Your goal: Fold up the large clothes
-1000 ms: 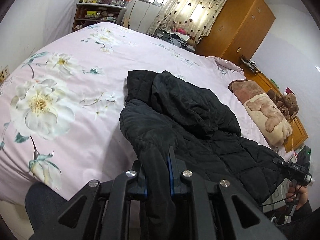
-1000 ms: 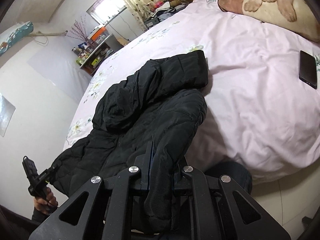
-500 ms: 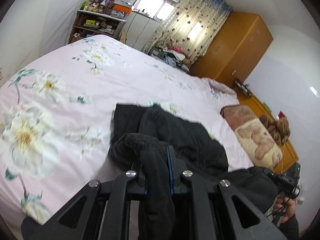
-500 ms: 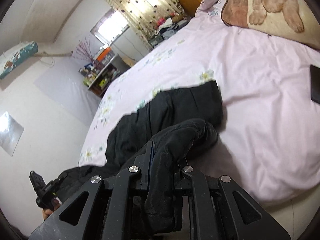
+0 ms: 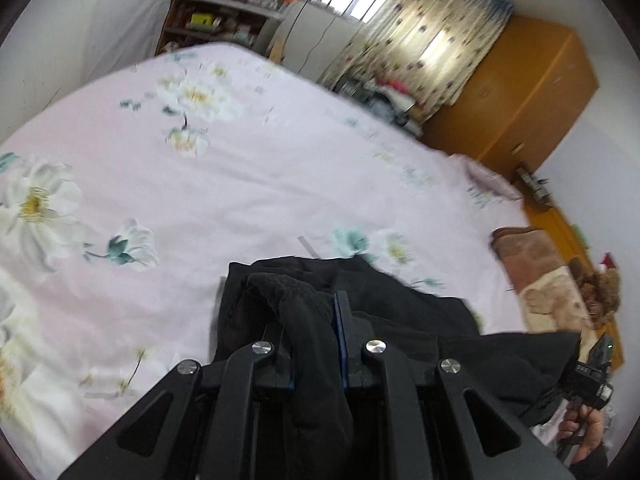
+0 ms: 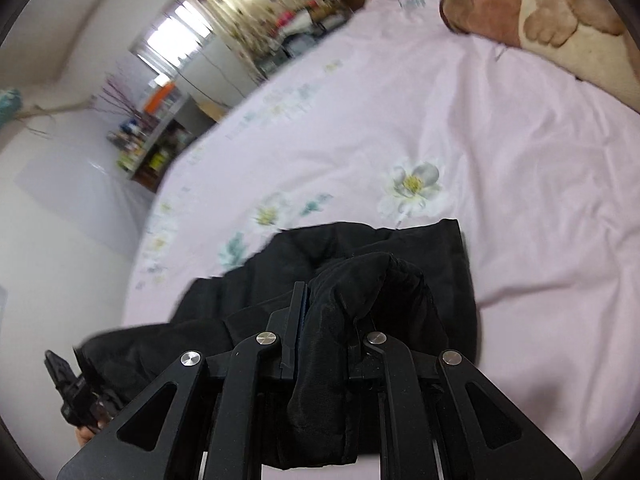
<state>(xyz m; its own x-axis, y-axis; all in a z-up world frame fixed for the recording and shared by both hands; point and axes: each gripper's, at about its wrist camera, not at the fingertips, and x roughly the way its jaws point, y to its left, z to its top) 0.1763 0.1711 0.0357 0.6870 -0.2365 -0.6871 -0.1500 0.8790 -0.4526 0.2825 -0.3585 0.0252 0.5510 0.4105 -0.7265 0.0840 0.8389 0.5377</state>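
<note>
A black quilted jacket (image 5: 400,320) lies folded over on a pink flowered bedspread (image 5: 200,200). My left gripper (image 5: 310,320) is shut on a bunched edge of the jacket, which hangs down between its fingers. In the right wrist view the same jacket (image 6: 360,248) lies doubled on the bed, and my right gripper (image 6: 328,312) is shut on another thick fold of it. Both held edges ride above the lower layer. The other gripper shows at the edge of each view, held by a hand (image 5: 586,428).
A brown pillow with a bear print (image 5: 552,296) lies at the right of the bed, also in the right wrist view (image 6: 560,20). A wooden wardrobe (image 5: 520,92), a curtained window (image 5: 420,40) and a cluttered shelf (image 5: 216,24) stand beyond the bed.
Both grippers have carried the jacket's near edge forward over the bed, folding it onto its far part. Much less of the jacket shows spread out. The views are blurred by motion.
</note>
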